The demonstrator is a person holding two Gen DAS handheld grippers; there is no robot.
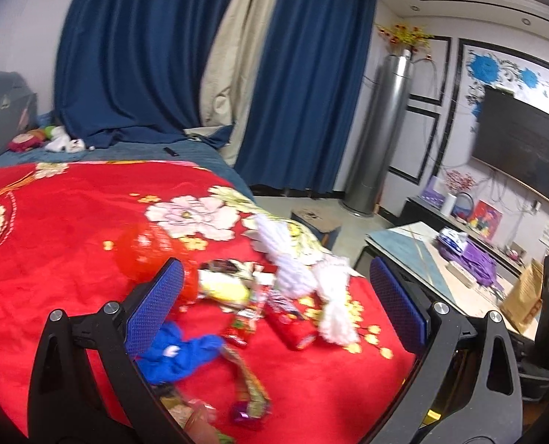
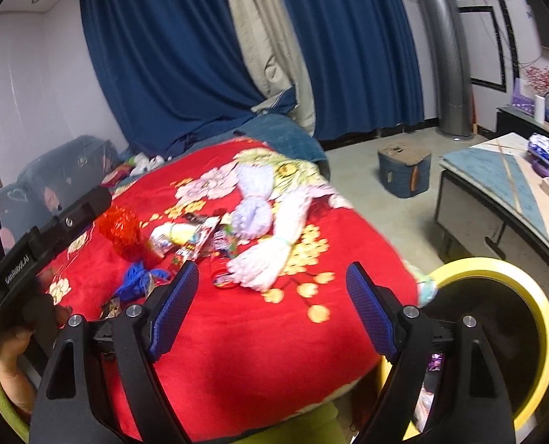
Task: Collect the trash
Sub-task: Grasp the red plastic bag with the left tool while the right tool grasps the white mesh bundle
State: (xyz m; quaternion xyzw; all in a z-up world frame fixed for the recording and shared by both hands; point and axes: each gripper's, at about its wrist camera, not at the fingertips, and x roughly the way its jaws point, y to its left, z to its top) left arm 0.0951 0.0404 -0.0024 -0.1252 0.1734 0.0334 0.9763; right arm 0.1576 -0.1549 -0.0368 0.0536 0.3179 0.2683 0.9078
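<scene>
**A:** Both claws are gaping wide and carrying nothing. See the left gripper (image 1: 276, 301) above the litter, and the right gripper (image 2: 272, 312) nearer the front edge of the blanket (image 2: 244, 362)?

**B:** Yes. The trash sits in a heap towards the middle of the blanket, a bit to the left side as the right camera sees it. The bin (image 2: 533, 296) with the yellow rim stands off the front right corner of the bed.

**A:** I'd say they're picking a first piece. Best to take one that lies apart, like the red packet (image 1: 293, 323), coming down with a finger on either side of it so the blanket doesn't bunch up.

**B:** And leave the white yarn (image 1: 335, 296) alone; it touches the wrappers, so a sloppy grab would drag it along.

**A:** What do you count?

**B:** Two claws, one bin. One red crinkly bag (image 1: 141, 255), one blue scrap (image 1: 178, 351), one yellowish packet (image 1: 224, 288), one long strip wrapper (image 1: 250, 384). Three bundles of yarn, I think. The small wrappers in the heap are too blurred to count.
</scene>
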